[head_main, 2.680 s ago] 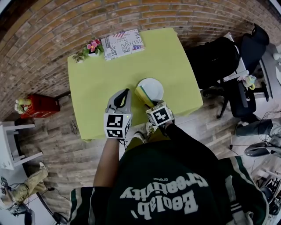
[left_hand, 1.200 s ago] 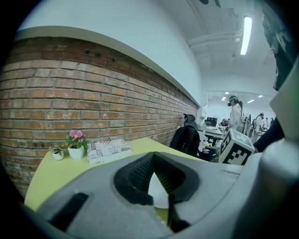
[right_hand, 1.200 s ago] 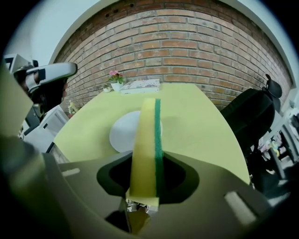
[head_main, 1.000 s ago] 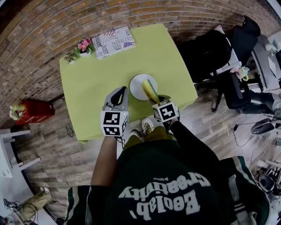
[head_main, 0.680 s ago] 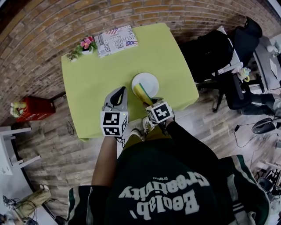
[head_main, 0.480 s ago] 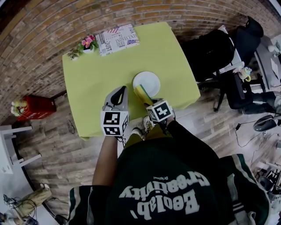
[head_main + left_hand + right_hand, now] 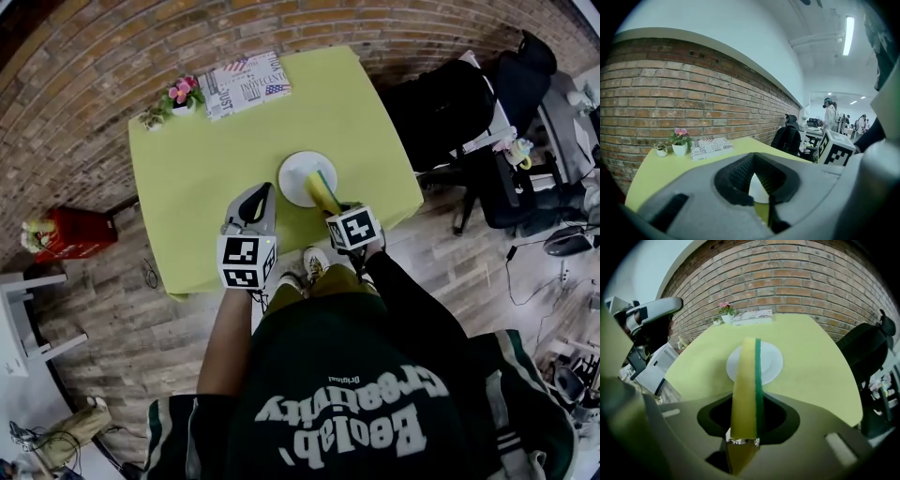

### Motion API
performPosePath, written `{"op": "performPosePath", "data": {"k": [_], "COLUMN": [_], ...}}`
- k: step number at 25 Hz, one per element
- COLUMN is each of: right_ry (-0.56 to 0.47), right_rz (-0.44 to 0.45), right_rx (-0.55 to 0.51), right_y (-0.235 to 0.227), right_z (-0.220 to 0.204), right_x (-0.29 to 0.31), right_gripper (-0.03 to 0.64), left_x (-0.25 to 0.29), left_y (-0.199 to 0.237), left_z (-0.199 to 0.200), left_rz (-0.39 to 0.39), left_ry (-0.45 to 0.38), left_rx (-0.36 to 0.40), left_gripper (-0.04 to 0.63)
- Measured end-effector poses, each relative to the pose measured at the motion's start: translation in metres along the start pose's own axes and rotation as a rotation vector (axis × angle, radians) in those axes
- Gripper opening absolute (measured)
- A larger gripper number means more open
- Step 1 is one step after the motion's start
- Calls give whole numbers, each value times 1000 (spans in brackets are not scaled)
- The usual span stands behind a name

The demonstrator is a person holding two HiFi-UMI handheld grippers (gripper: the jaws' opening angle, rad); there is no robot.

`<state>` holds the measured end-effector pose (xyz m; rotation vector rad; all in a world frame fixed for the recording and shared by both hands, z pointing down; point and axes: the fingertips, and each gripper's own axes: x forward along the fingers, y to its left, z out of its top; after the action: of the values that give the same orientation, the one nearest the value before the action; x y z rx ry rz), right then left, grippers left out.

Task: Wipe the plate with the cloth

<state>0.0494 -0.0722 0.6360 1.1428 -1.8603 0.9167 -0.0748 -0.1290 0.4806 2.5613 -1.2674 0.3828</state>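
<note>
Compared with the head view half a second earlier, the right gripper [image 7: 336, 208] sits further to the person's right, and the sponge [image 7: 323, 190] now crosses the right half of the plate [image 7: 296, 173] rather than its near-left edge. The left gripper [image 7: 262, 197] and the plate keep the same places on the table [image 7: 206, 178].

Right gripper: jaws pinch the near end of the sponge, yellow body to the left, green scouring layer to the right. The sponge's far end reaches over the middle of the plate in the right gripper view. Contact with the plate surface cannot be confirmed.

Left gripper: jaws pressed together with nothing between them. It hovers over the green tablecloth just beside the plate, on the plate's left. The white plate shows through the gap behind the jaw tips.

Count:
- one white plate, near the table's front edge
- one sponge
- two grippers
- one newspaper [image 7: 246, 82] at the far edge
- one pink flower pot [image 7: 181, 95] beside the newspaper
- one small green plant [image 7: 150, 118] next to the flower pot
</note>
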Motion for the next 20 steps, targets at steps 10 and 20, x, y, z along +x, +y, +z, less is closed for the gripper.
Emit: {"op": "performPosePath", "data": {"k": [10,20], "right_ry": [-10,-60], "right_rz": [-113,-72], "right_rx": [68,51], "right_y": [-50,-34], "right_z": [-12,-5], "right_x": [-18,-20], "right_gripper": [137,138], "left_x": [7,2], "left_y": [-15,-16], "left_z": [4,4], "left_rz": [-33,-22], "left_ry": [-1,-3], "left_rx": [12,18], "left_gripper": [3,3]}}
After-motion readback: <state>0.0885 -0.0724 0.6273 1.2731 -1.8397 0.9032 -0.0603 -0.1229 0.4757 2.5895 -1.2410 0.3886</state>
